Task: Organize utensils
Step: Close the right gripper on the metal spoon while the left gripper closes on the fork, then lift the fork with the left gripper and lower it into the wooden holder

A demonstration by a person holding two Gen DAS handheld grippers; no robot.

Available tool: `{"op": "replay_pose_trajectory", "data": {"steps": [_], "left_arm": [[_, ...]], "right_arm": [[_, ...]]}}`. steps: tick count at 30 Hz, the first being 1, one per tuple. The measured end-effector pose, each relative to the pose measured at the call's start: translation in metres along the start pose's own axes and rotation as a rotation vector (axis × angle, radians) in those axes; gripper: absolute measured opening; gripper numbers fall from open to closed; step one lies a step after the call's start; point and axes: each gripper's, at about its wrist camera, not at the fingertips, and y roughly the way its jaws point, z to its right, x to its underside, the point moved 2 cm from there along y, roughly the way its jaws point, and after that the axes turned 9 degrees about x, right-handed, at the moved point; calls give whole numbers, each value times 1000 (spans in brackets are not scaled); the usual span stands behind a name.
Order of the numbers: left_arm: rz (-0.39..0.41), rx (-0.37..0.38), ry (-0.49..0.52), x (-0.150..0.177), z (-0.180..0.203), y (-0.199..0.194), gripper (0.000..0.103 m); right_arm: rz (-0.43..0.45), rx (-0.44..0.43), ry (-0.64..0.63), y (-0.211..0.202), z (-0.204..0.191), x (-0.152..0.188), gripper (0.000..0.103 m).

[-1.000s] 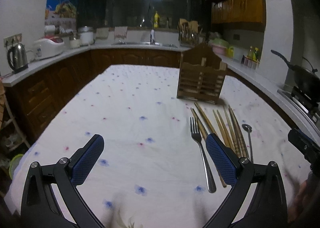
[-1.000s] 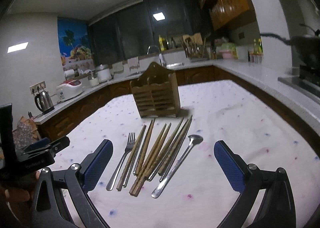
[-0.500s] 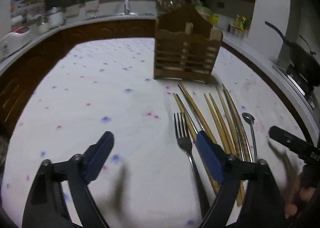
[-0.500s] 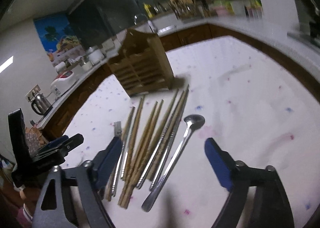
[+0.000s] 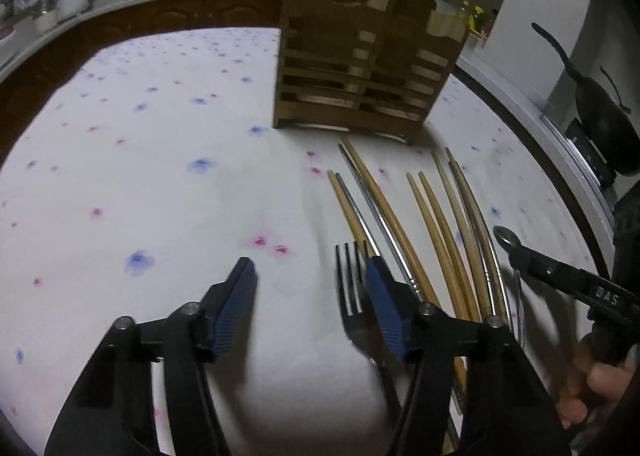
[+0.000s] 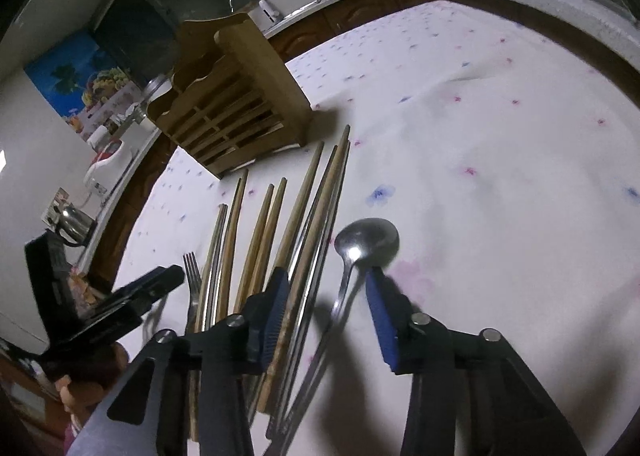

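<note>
A wooden utensil holder (image 5: 360,67) (image 6: 232,103) stands on the flowered white tablecloth (image 5: 140,175). In front of it lie several wooden and metal chopsticks (image 5: 432,223) (image 6: 280,223), with a fork (image 5: 350,292) (image 6: 192,276) on their left and a spoon (image 6: 368,242) on their right. My left gripper (image 5: 309,263) is low over the cloth, its jaws closing. The fork's head sits between them, close to the right pad (image 5: 380,296), and is not pinched. My right gripper (image 6: 326,274) is also closing, with the spoon's neck between its pads and not clamped.
A dark wok (image 5: 604,119) sits on the stove past the table's right edge. A counter with a kettle (image 6: 76,219), jars and a sink runs behind. The right gripper's finger (image 5: 560,276) and a person's hand (image 5: 592,380) reach in beside the chopsticks.
Both grippers have dropped and tilted down toward the utensils, and their jaws have narrowed. The left has come onto the fork's head, the right onto the spoon's neck.
</note>
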Motion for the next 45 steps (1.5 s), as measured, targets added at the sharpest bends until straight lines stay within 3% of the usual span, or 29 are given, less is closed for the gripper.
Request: {"op": "replay_pose_trajectory", "data": {"steps": [2, 3, 4, 5, 6, 11, 18, 23, 31, 35, 38, 45], "left_arm": [[6, 3, 20, -1, 3, 3, 49], [4, 18, 31, -1, 5, 4, 39], [-3, 41, 38, -1, 7, 5, 23], [-10, 62, 41, -1, 9, 7, 16], [-14, 73, 47, -1, 11, 8, 12], [20, 72, 79, 0, 19, -5, 3], [71, 75, 105, 0, 24, -32, 3], [65, 72, 130, 0, 27, -33, 3], [-80, 121, 150, 4, 16, 1, 3], [-116, 156, 159, -4, 10, 6, 18], [-146, 190, 157, -12, 7, 12, 36], [-170, 263, 189, -18, 8, 15, 43]], "right_arm": [[-5, -15, 14, 3, 1, -2, 25], [-3, -21, 21, 4, 2, -3, 21], [-3, -23, 23, 5, 2, -4, 17], [-5, -23, 24, 5, 4, -4, 14], [-10, -26, 28, 5, 5, -4, 5], [14, -43, 28, -4, 4, -5, 2], [79, -61, 4, -33, -3, -11, 2], [104, -69, 3, -43, -5, -15, 2], [105, -63, 17, -46, 1, -10, 2], [105, -64, 18, -47, 2, -8, 2], [103, -67, 20, -46, 2, -7, 2], [95, -66, 32, -47, 5, -7, 2]]}}
